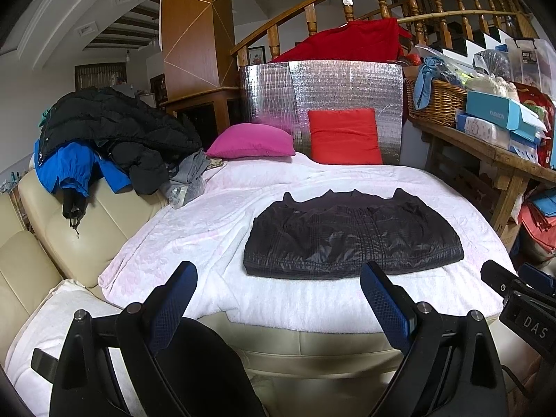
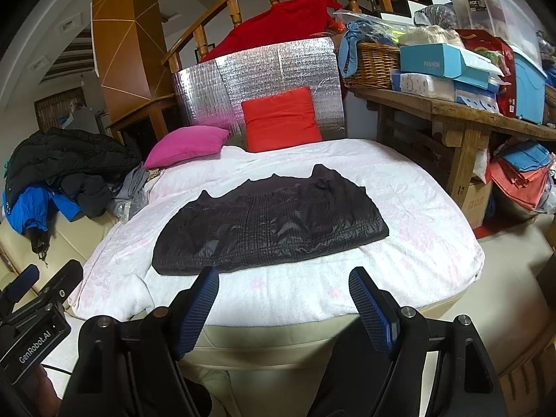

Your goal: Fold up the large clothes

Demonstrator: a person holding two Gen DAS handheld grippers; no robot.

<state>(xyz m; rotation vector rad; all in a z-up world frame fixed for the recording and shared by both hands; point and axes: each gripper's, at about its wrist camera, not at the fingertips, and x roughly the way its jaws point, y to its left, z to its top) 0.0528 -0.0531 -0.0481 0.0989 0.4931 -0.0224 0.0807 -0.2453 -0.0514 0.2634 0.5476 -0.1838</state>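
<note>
Both my left gripper and right gripper hover wide open, holding nothing. The dark jacket lies folded on the white blanket. I'd pinch its near corners evenly, then fold away.

Pink cushion lying flat beside red cushion, propped against silver foil panel; wicker basket on wooden table.
</note>
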